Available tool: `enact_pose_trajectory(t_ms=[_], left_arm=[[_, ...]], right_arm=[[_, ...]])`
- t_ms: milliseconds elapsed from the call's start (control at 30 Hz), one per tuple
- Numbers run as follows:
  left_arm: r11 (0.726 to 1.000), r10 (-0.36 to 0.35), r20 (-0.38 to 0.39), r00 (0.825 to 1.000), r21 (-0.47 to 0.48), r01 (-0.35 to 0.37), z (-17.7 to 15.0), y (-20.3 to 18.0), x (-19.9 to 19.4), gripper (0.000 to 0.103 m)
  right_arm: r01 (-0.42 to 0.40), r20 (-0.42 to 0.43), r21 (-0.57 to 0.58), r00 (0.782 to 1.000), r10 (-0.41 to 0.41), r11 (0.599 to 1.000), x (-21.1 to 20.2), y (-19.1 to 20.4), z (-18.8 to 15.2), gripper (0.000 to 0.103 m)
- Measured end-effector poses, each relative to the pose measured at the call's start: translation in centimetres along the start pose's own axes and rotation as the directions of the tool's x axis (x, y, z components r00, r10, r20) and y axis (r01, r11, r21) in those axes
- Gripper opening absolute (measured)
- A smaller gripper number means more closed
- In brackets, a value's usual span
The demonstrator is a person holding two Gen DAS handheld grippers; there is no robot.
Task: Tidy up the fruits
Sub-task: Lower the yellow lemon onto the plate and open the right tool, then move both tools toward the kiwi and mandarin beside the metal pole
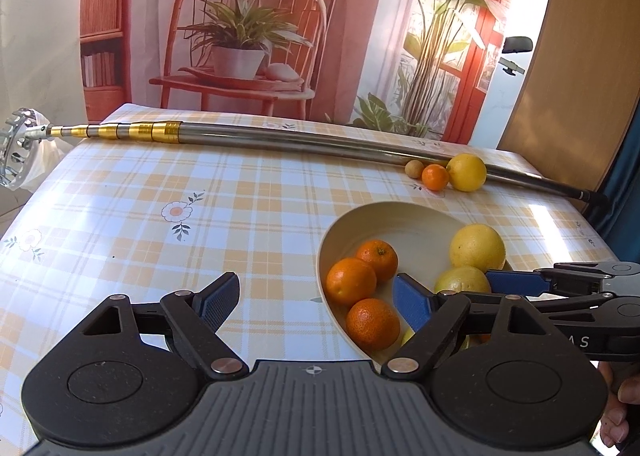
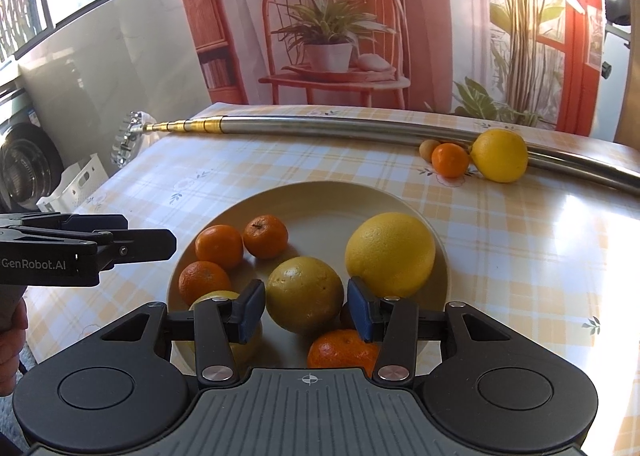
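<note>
A cream bowl (image 2: 320, 186) on the checked tablecloth holds several mandarins (image 2: 219, 246), a large yellow citrus (image 2: 390, 254) and a yellow-green citrus (image 2: 304, 294). My right gripper (image 2: 306, 310) reaches over the bowl's near side, its blue pads pressed against both sides of the yellow-green citrus. My left gripper (image 1: 316, 306) is open and empty at the bowl's left rim (image 1: 324, 240), with its right finger over the mandarins. Beyond the bowl, a lemon (image 2: 500, 156), a small orange (image 2: 450, 160) and a small tan fruit (image 2: 429, 150) lie on the table.
A long telescopic metal pole (image 2: 360, 126) with a toothed picker head (image 1: 16, 144) lies across the table's far side, right behind the loose fruit. A printed backdrop hangs behind the table. A white crate (image 2: 76, 186) stands off the table's left edge.
</note>
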State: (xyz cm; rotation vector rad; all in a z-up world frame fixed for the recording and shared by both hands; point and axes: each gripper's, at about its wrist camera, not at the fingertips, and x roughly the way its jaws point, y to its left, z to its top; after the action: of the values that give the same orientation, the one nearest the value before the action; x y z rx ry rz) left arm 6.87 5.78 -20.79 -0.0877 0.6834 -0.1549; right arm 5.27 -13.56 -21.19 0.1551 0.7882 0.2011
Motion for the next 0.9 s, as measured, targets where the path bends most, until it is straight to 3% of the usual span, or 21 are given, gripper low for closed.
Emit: enact_pose_trajectory(t_ms=[167,433,633,900], left_arm=[[1.0,0.004,-0.001,1.0,0.005,-0.004,0.0,-0.1,0.0,0.086],[1.0,0.011,-0.005,1.0,0.008,-0.011,-0.1,-0.1,0.2,0.086],[1.0,0.015,-0.012,1.0,0.006,-0.015,-0.2,-0.1,0.4,0.088],[1.0,0.017,-0.016,1.0,0.011,-0.017,-0.3,-0.2,0.4,0.088]], right_arm=[[-0.009,0.024,0.01,1.0,0.009,1.0,-0.7,-0.1,-0.1,0.044],[-0.001,0.1,0.048,0.995,-0.004,0.999,-2.5,-0.8,-0.1,0.082],[0.017,0.12,0.096,0.992,-0.028,0.995,-2.9,-1.6,-0.2,0.102],[0.036,0.134,0.152,0.989,-0.057,0.988,-3.2,-2.5,-0.2,0.103]])
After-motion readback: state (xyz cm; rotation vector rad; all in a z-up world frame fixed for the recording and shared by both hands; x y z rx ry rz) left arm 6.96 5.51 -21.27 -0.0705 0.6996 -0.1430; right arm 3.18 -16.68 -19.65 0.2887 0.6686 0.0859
